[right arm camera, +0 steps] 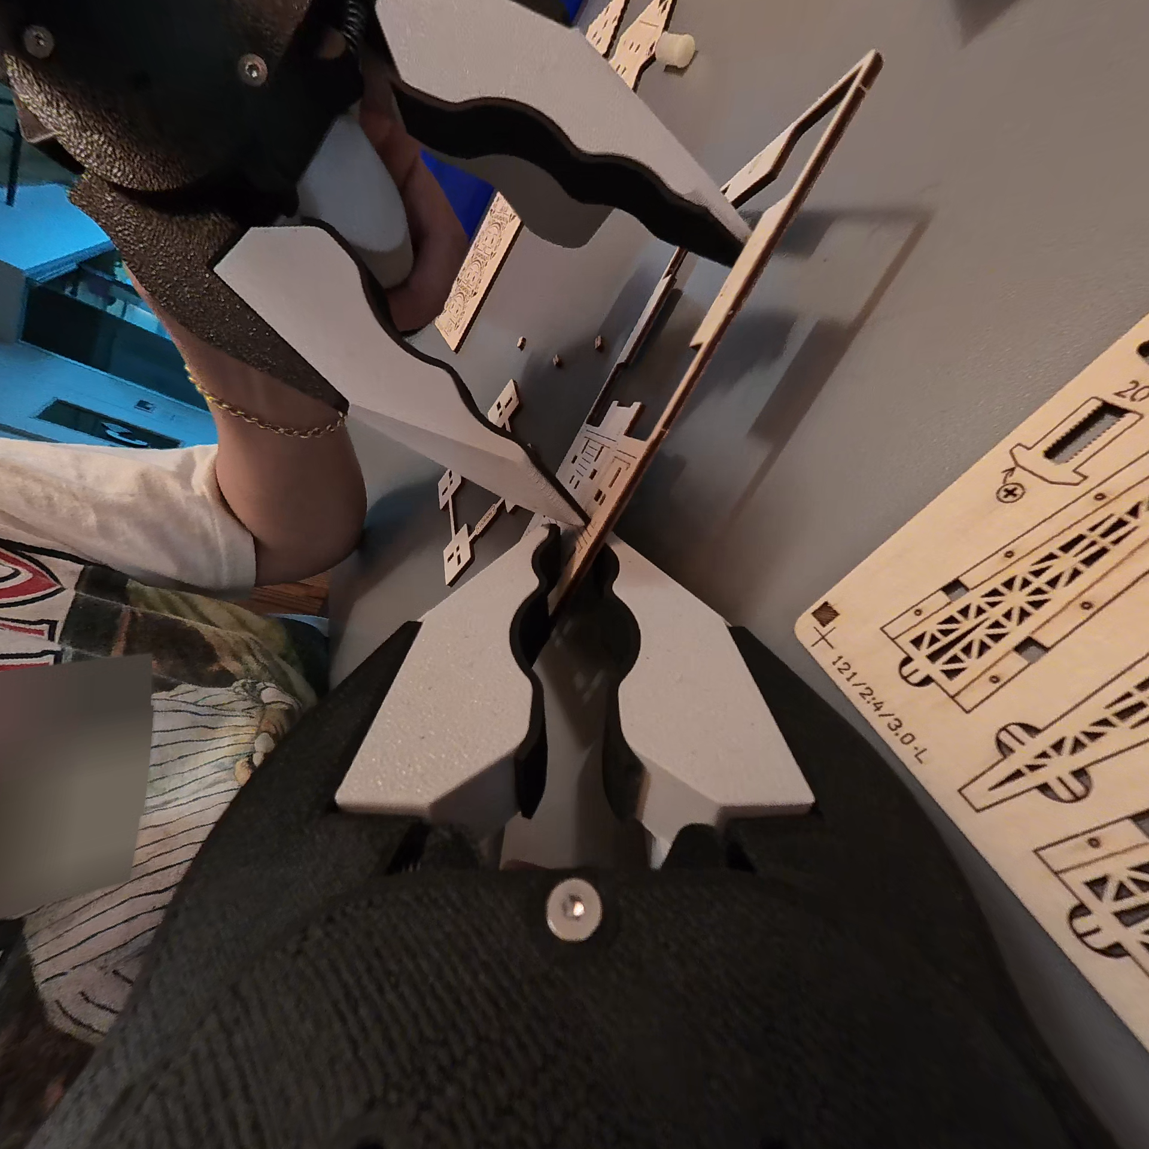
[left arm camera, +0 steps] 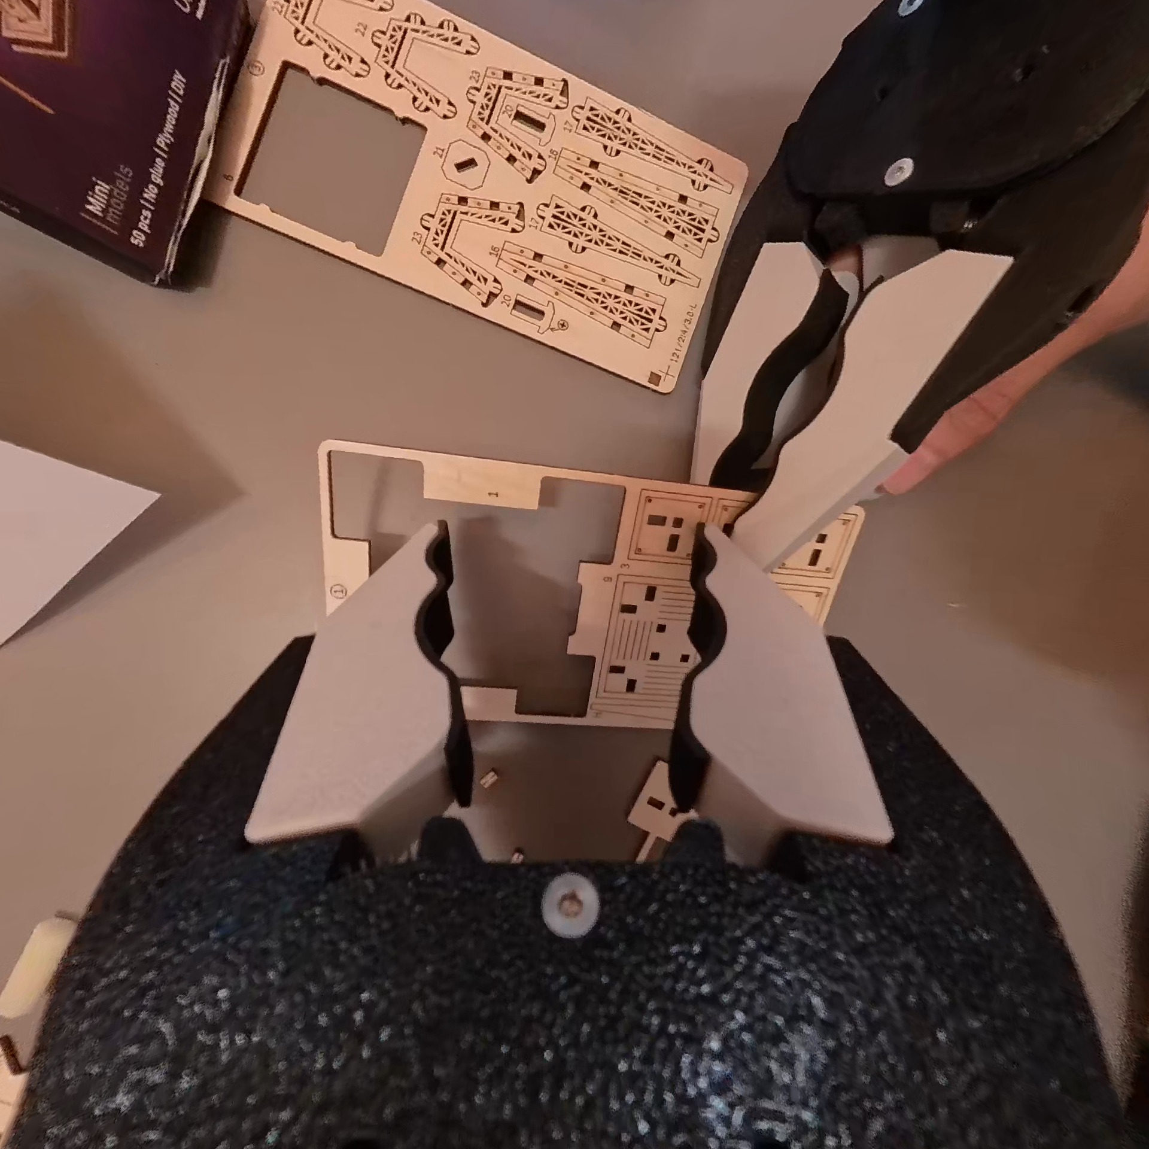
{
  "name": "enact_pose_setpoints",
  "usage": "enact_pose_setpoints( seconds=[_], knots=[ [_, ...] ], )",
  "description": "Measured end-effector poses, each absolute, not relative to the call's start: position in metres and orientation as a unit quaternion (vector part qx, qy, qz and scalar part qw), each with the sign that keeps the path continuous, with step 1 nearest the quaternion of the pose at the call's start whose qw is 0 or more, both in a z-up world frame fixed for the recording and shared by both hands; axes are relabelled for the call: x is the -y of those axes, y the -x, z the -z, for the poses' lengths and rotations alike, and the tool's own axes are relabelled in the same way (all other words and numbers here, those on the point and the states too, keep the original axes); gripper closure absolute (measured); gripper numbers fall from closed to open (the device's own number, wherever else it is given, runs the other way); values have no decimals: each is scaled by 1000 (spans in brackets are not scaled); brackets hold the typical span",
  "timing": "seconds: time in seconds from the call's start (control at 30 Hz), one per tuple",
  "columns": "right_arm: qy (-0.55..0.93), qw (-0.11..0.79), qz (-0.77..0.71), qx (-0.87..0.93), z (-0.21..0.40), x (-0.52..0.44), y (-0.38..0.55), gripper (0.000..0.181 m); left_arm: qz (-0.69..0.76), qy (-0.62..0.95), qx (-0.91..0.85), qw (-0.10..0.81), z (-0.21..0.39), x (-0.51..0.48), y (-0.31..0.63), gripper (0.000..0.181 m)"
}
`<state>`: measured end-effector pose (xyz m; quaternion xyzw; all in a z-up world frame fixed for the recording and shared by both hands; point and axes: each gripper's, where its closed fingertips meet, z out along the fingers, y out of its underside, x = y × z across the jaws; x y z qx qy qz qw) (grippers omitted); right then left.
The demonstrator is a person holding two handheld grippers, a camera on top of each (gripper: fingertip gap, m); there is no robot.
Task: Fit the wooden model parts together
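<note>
A plywood sheet (left arm camera: 479, 494) with large cut-out holes and engraved panel parts is held up off the grey table. My right gripper (left arm camera: 743, 503) is shut on its right edge. In the right wrist view the sheet (right arm camera: 600, 463) runs edge-on away from my right gripper (right arm camera: 578, 544), clamped between the jaws. My left gripper (left arm camera: 569, 541) is open and faces the sheet's flat side, one finger on each side of the big hole. In the right wrist view my left gripper (right arm camera: 659, 379) has both fingertips at the sheet's face.
A second plywood sheet (left arm camera: 497, 186) of lattice parts lies flat beyond, also in the right wrist view (right arm camera: 1026, 622). A dark box (left arm camera: 106, 124) sits at far left and white paper (left arm camera: 62, 528) at left. Loose wooden parts (left arm camera: 653, 802) lie under the held sheet.
</note>
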<state>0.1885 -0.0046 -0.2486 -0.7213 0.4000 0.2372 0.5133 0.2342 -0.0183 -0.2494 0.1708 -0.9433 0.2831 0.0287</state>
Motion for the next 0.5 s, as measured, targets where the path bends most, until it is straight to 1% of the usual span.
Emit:
enact_pose_setpoints(
  seconds=[0.13,0.23,0.33,0.47,0.5],
  knots=[
    [723,509,-236,-403,250,5,-189,173,-271,-185,944,29,252,16,-237,100],
    [723,506,-235,-407,251,5,-189,173,-262,-192,945,40,255,16,-238,100],
    [722,504,-234,-412,252,5,-190,173,-244,-185,951,48,255,18,-236,105],
    [721,501,-232,-419,254,6,-191,172,-237,-166,957,27,252,20,-232,118],
    [720,501,-232,-421,254,6,-192,172,-234,-164,958,22,252,21,-232,118]
  ],
)
